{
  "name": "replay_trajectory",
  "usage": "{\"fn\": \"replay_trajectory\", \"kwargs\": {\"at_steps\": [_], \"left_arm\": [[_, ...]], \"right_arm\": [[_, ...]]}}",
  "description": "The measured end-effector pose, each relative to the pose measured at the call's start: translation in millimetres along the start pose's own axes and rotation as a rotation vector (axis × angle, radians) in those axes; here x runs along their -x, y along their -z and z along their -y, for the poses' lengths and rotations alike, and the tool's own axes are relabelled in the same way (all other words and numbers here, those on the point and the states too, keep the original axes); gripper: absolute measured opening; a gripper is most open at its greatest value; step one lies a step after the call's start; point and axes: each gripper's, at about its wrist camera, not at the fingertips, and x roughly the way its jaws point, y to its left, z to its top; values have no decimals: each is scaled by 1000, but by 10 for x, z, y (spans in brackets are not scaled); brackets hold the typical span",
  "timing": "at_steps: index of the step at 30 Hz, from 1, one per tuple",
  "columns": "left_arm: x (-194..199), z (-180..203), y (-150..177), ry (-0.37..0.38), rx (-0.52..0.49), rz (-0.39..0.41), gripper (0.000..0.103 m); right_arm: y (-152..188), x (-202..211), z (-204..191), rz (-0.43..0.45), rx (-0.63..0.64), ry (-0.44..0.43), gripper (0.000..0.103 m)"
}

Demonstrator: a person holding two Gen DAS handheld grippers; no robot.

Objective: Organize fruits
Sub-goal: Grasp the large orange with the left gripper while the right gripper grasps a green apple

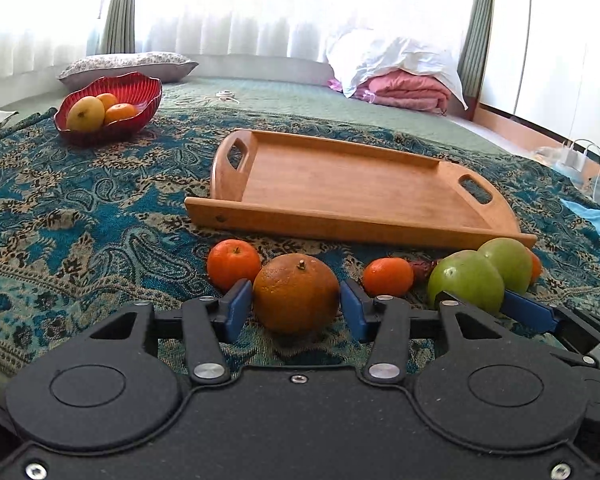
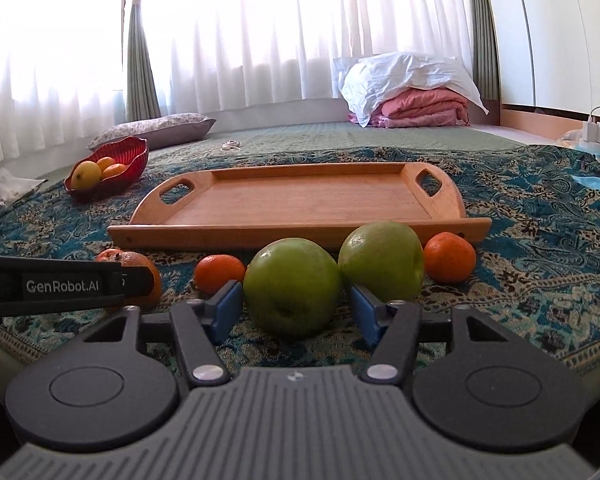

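A large orange point(image 1: 296, 300) lies on the patterned cloth between the blue pads of my left gripper point(image 1: 296, 304), and both pads touch its sides. My right gripper point(image 2: 296, 304) straddles a green apple point(image 2: 292, 288); its left pad touches the apple, the right pad stands a sliver off. A second green apple point(image 2: 382, 260) rests against the first. Small mandarins point(image 2: 219, 272) point(image 2: 450, 256) point(image 1: 233, 264) lie in the same row. The empty wooden tray point(image 2: 300, 234) sits just behind the fruit. In the right wrist view the left gripper's black body point(image 2: 60, 284) partly hides the orange.
A red ribbed bowl point(image 1: 140, 92) at the far left holds a yellow fruit and two mandarins. A flowered pillow point(image 1: 128, 64), folded pink bedding point(image 1: 404, 88) under a white pillow, and chargers with cables point(image 1: 576, 156) lie further off. Curtains close the back.
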Motion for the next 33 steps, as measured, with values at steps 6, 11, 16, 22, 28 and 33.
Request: {"fn": "replay_trajectory", "kwargs": {"at_steps": [6, 11, 16, 22, 28, 33], "left_arm": [[-36, -17, 83, 4, 22, 30, 48], [-92, -79, 135, 15, 79, 22, 53], [-152, -47, 169, 7, 32, 37, 53], [-190, -23, 199, 5, 14, 59, 53], [-199, -13, 257, 12, 1, 90, 53], [-184, -5, 292, 12, -6, 108, 52]], "right_arm": [[79, -33, 14, 12, -48, 10, 68], [118, -51, -47, 45, -15, 32, 66], [161, -118, -118, 45, 14, 51, 62], [180, -190, -148, 45, 34, 53, 62], [233, -229, -188, 60, 62, 67, 63], [262, -253, -229, 75, 74, 87, 63]]}}
